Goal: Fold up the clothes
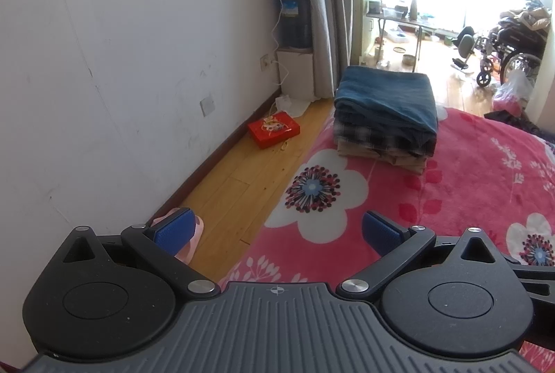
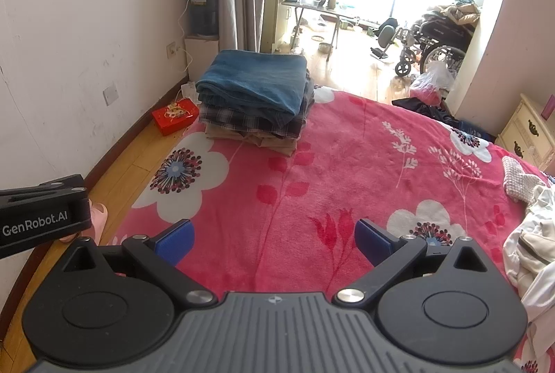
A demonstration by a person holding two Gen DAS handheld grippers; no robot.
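The right hand-held gripper [image 2: 274, 243] hangs low over the near part of the bed, its blue pads [image 2: 175, 241] wide apart and gripping nothing. The left hand-held gripper [image 1: 277, 230] is beside it at the bed's left edge, pads [image 1: 173, 230] equally spread and empty, half over the wooden floor [image 1: 222, 178].

A pink floral blanket [image 2: 347, 144] covers the bed, bare in front of both grippers. At the far left corner sits a stack of folded clothes [image 2: 256, 95]: a blue garment on top, plaid beneath, tan at the bottom. Unfolded pale clothes [image 2: 530, 244] lie heaped at the near right edge, with a dark garment [image 2: 426, 107] at the far right.

The step in hand looks like fetching the next piece. To do it well, the right gripper should probably take one garment from the pale heap by a hem or shoulder rather than a bunched middle, drag it onto the bare blanket, and let the left gripper catch the opposite corner so it spreads flat before any fold.

The only legible writing is "GenRobot.AI", white on the black side of the left gripper in the right wrist view. A red gift box [image 1: 274, 129] on the floor bears gold decoration I cannot read.
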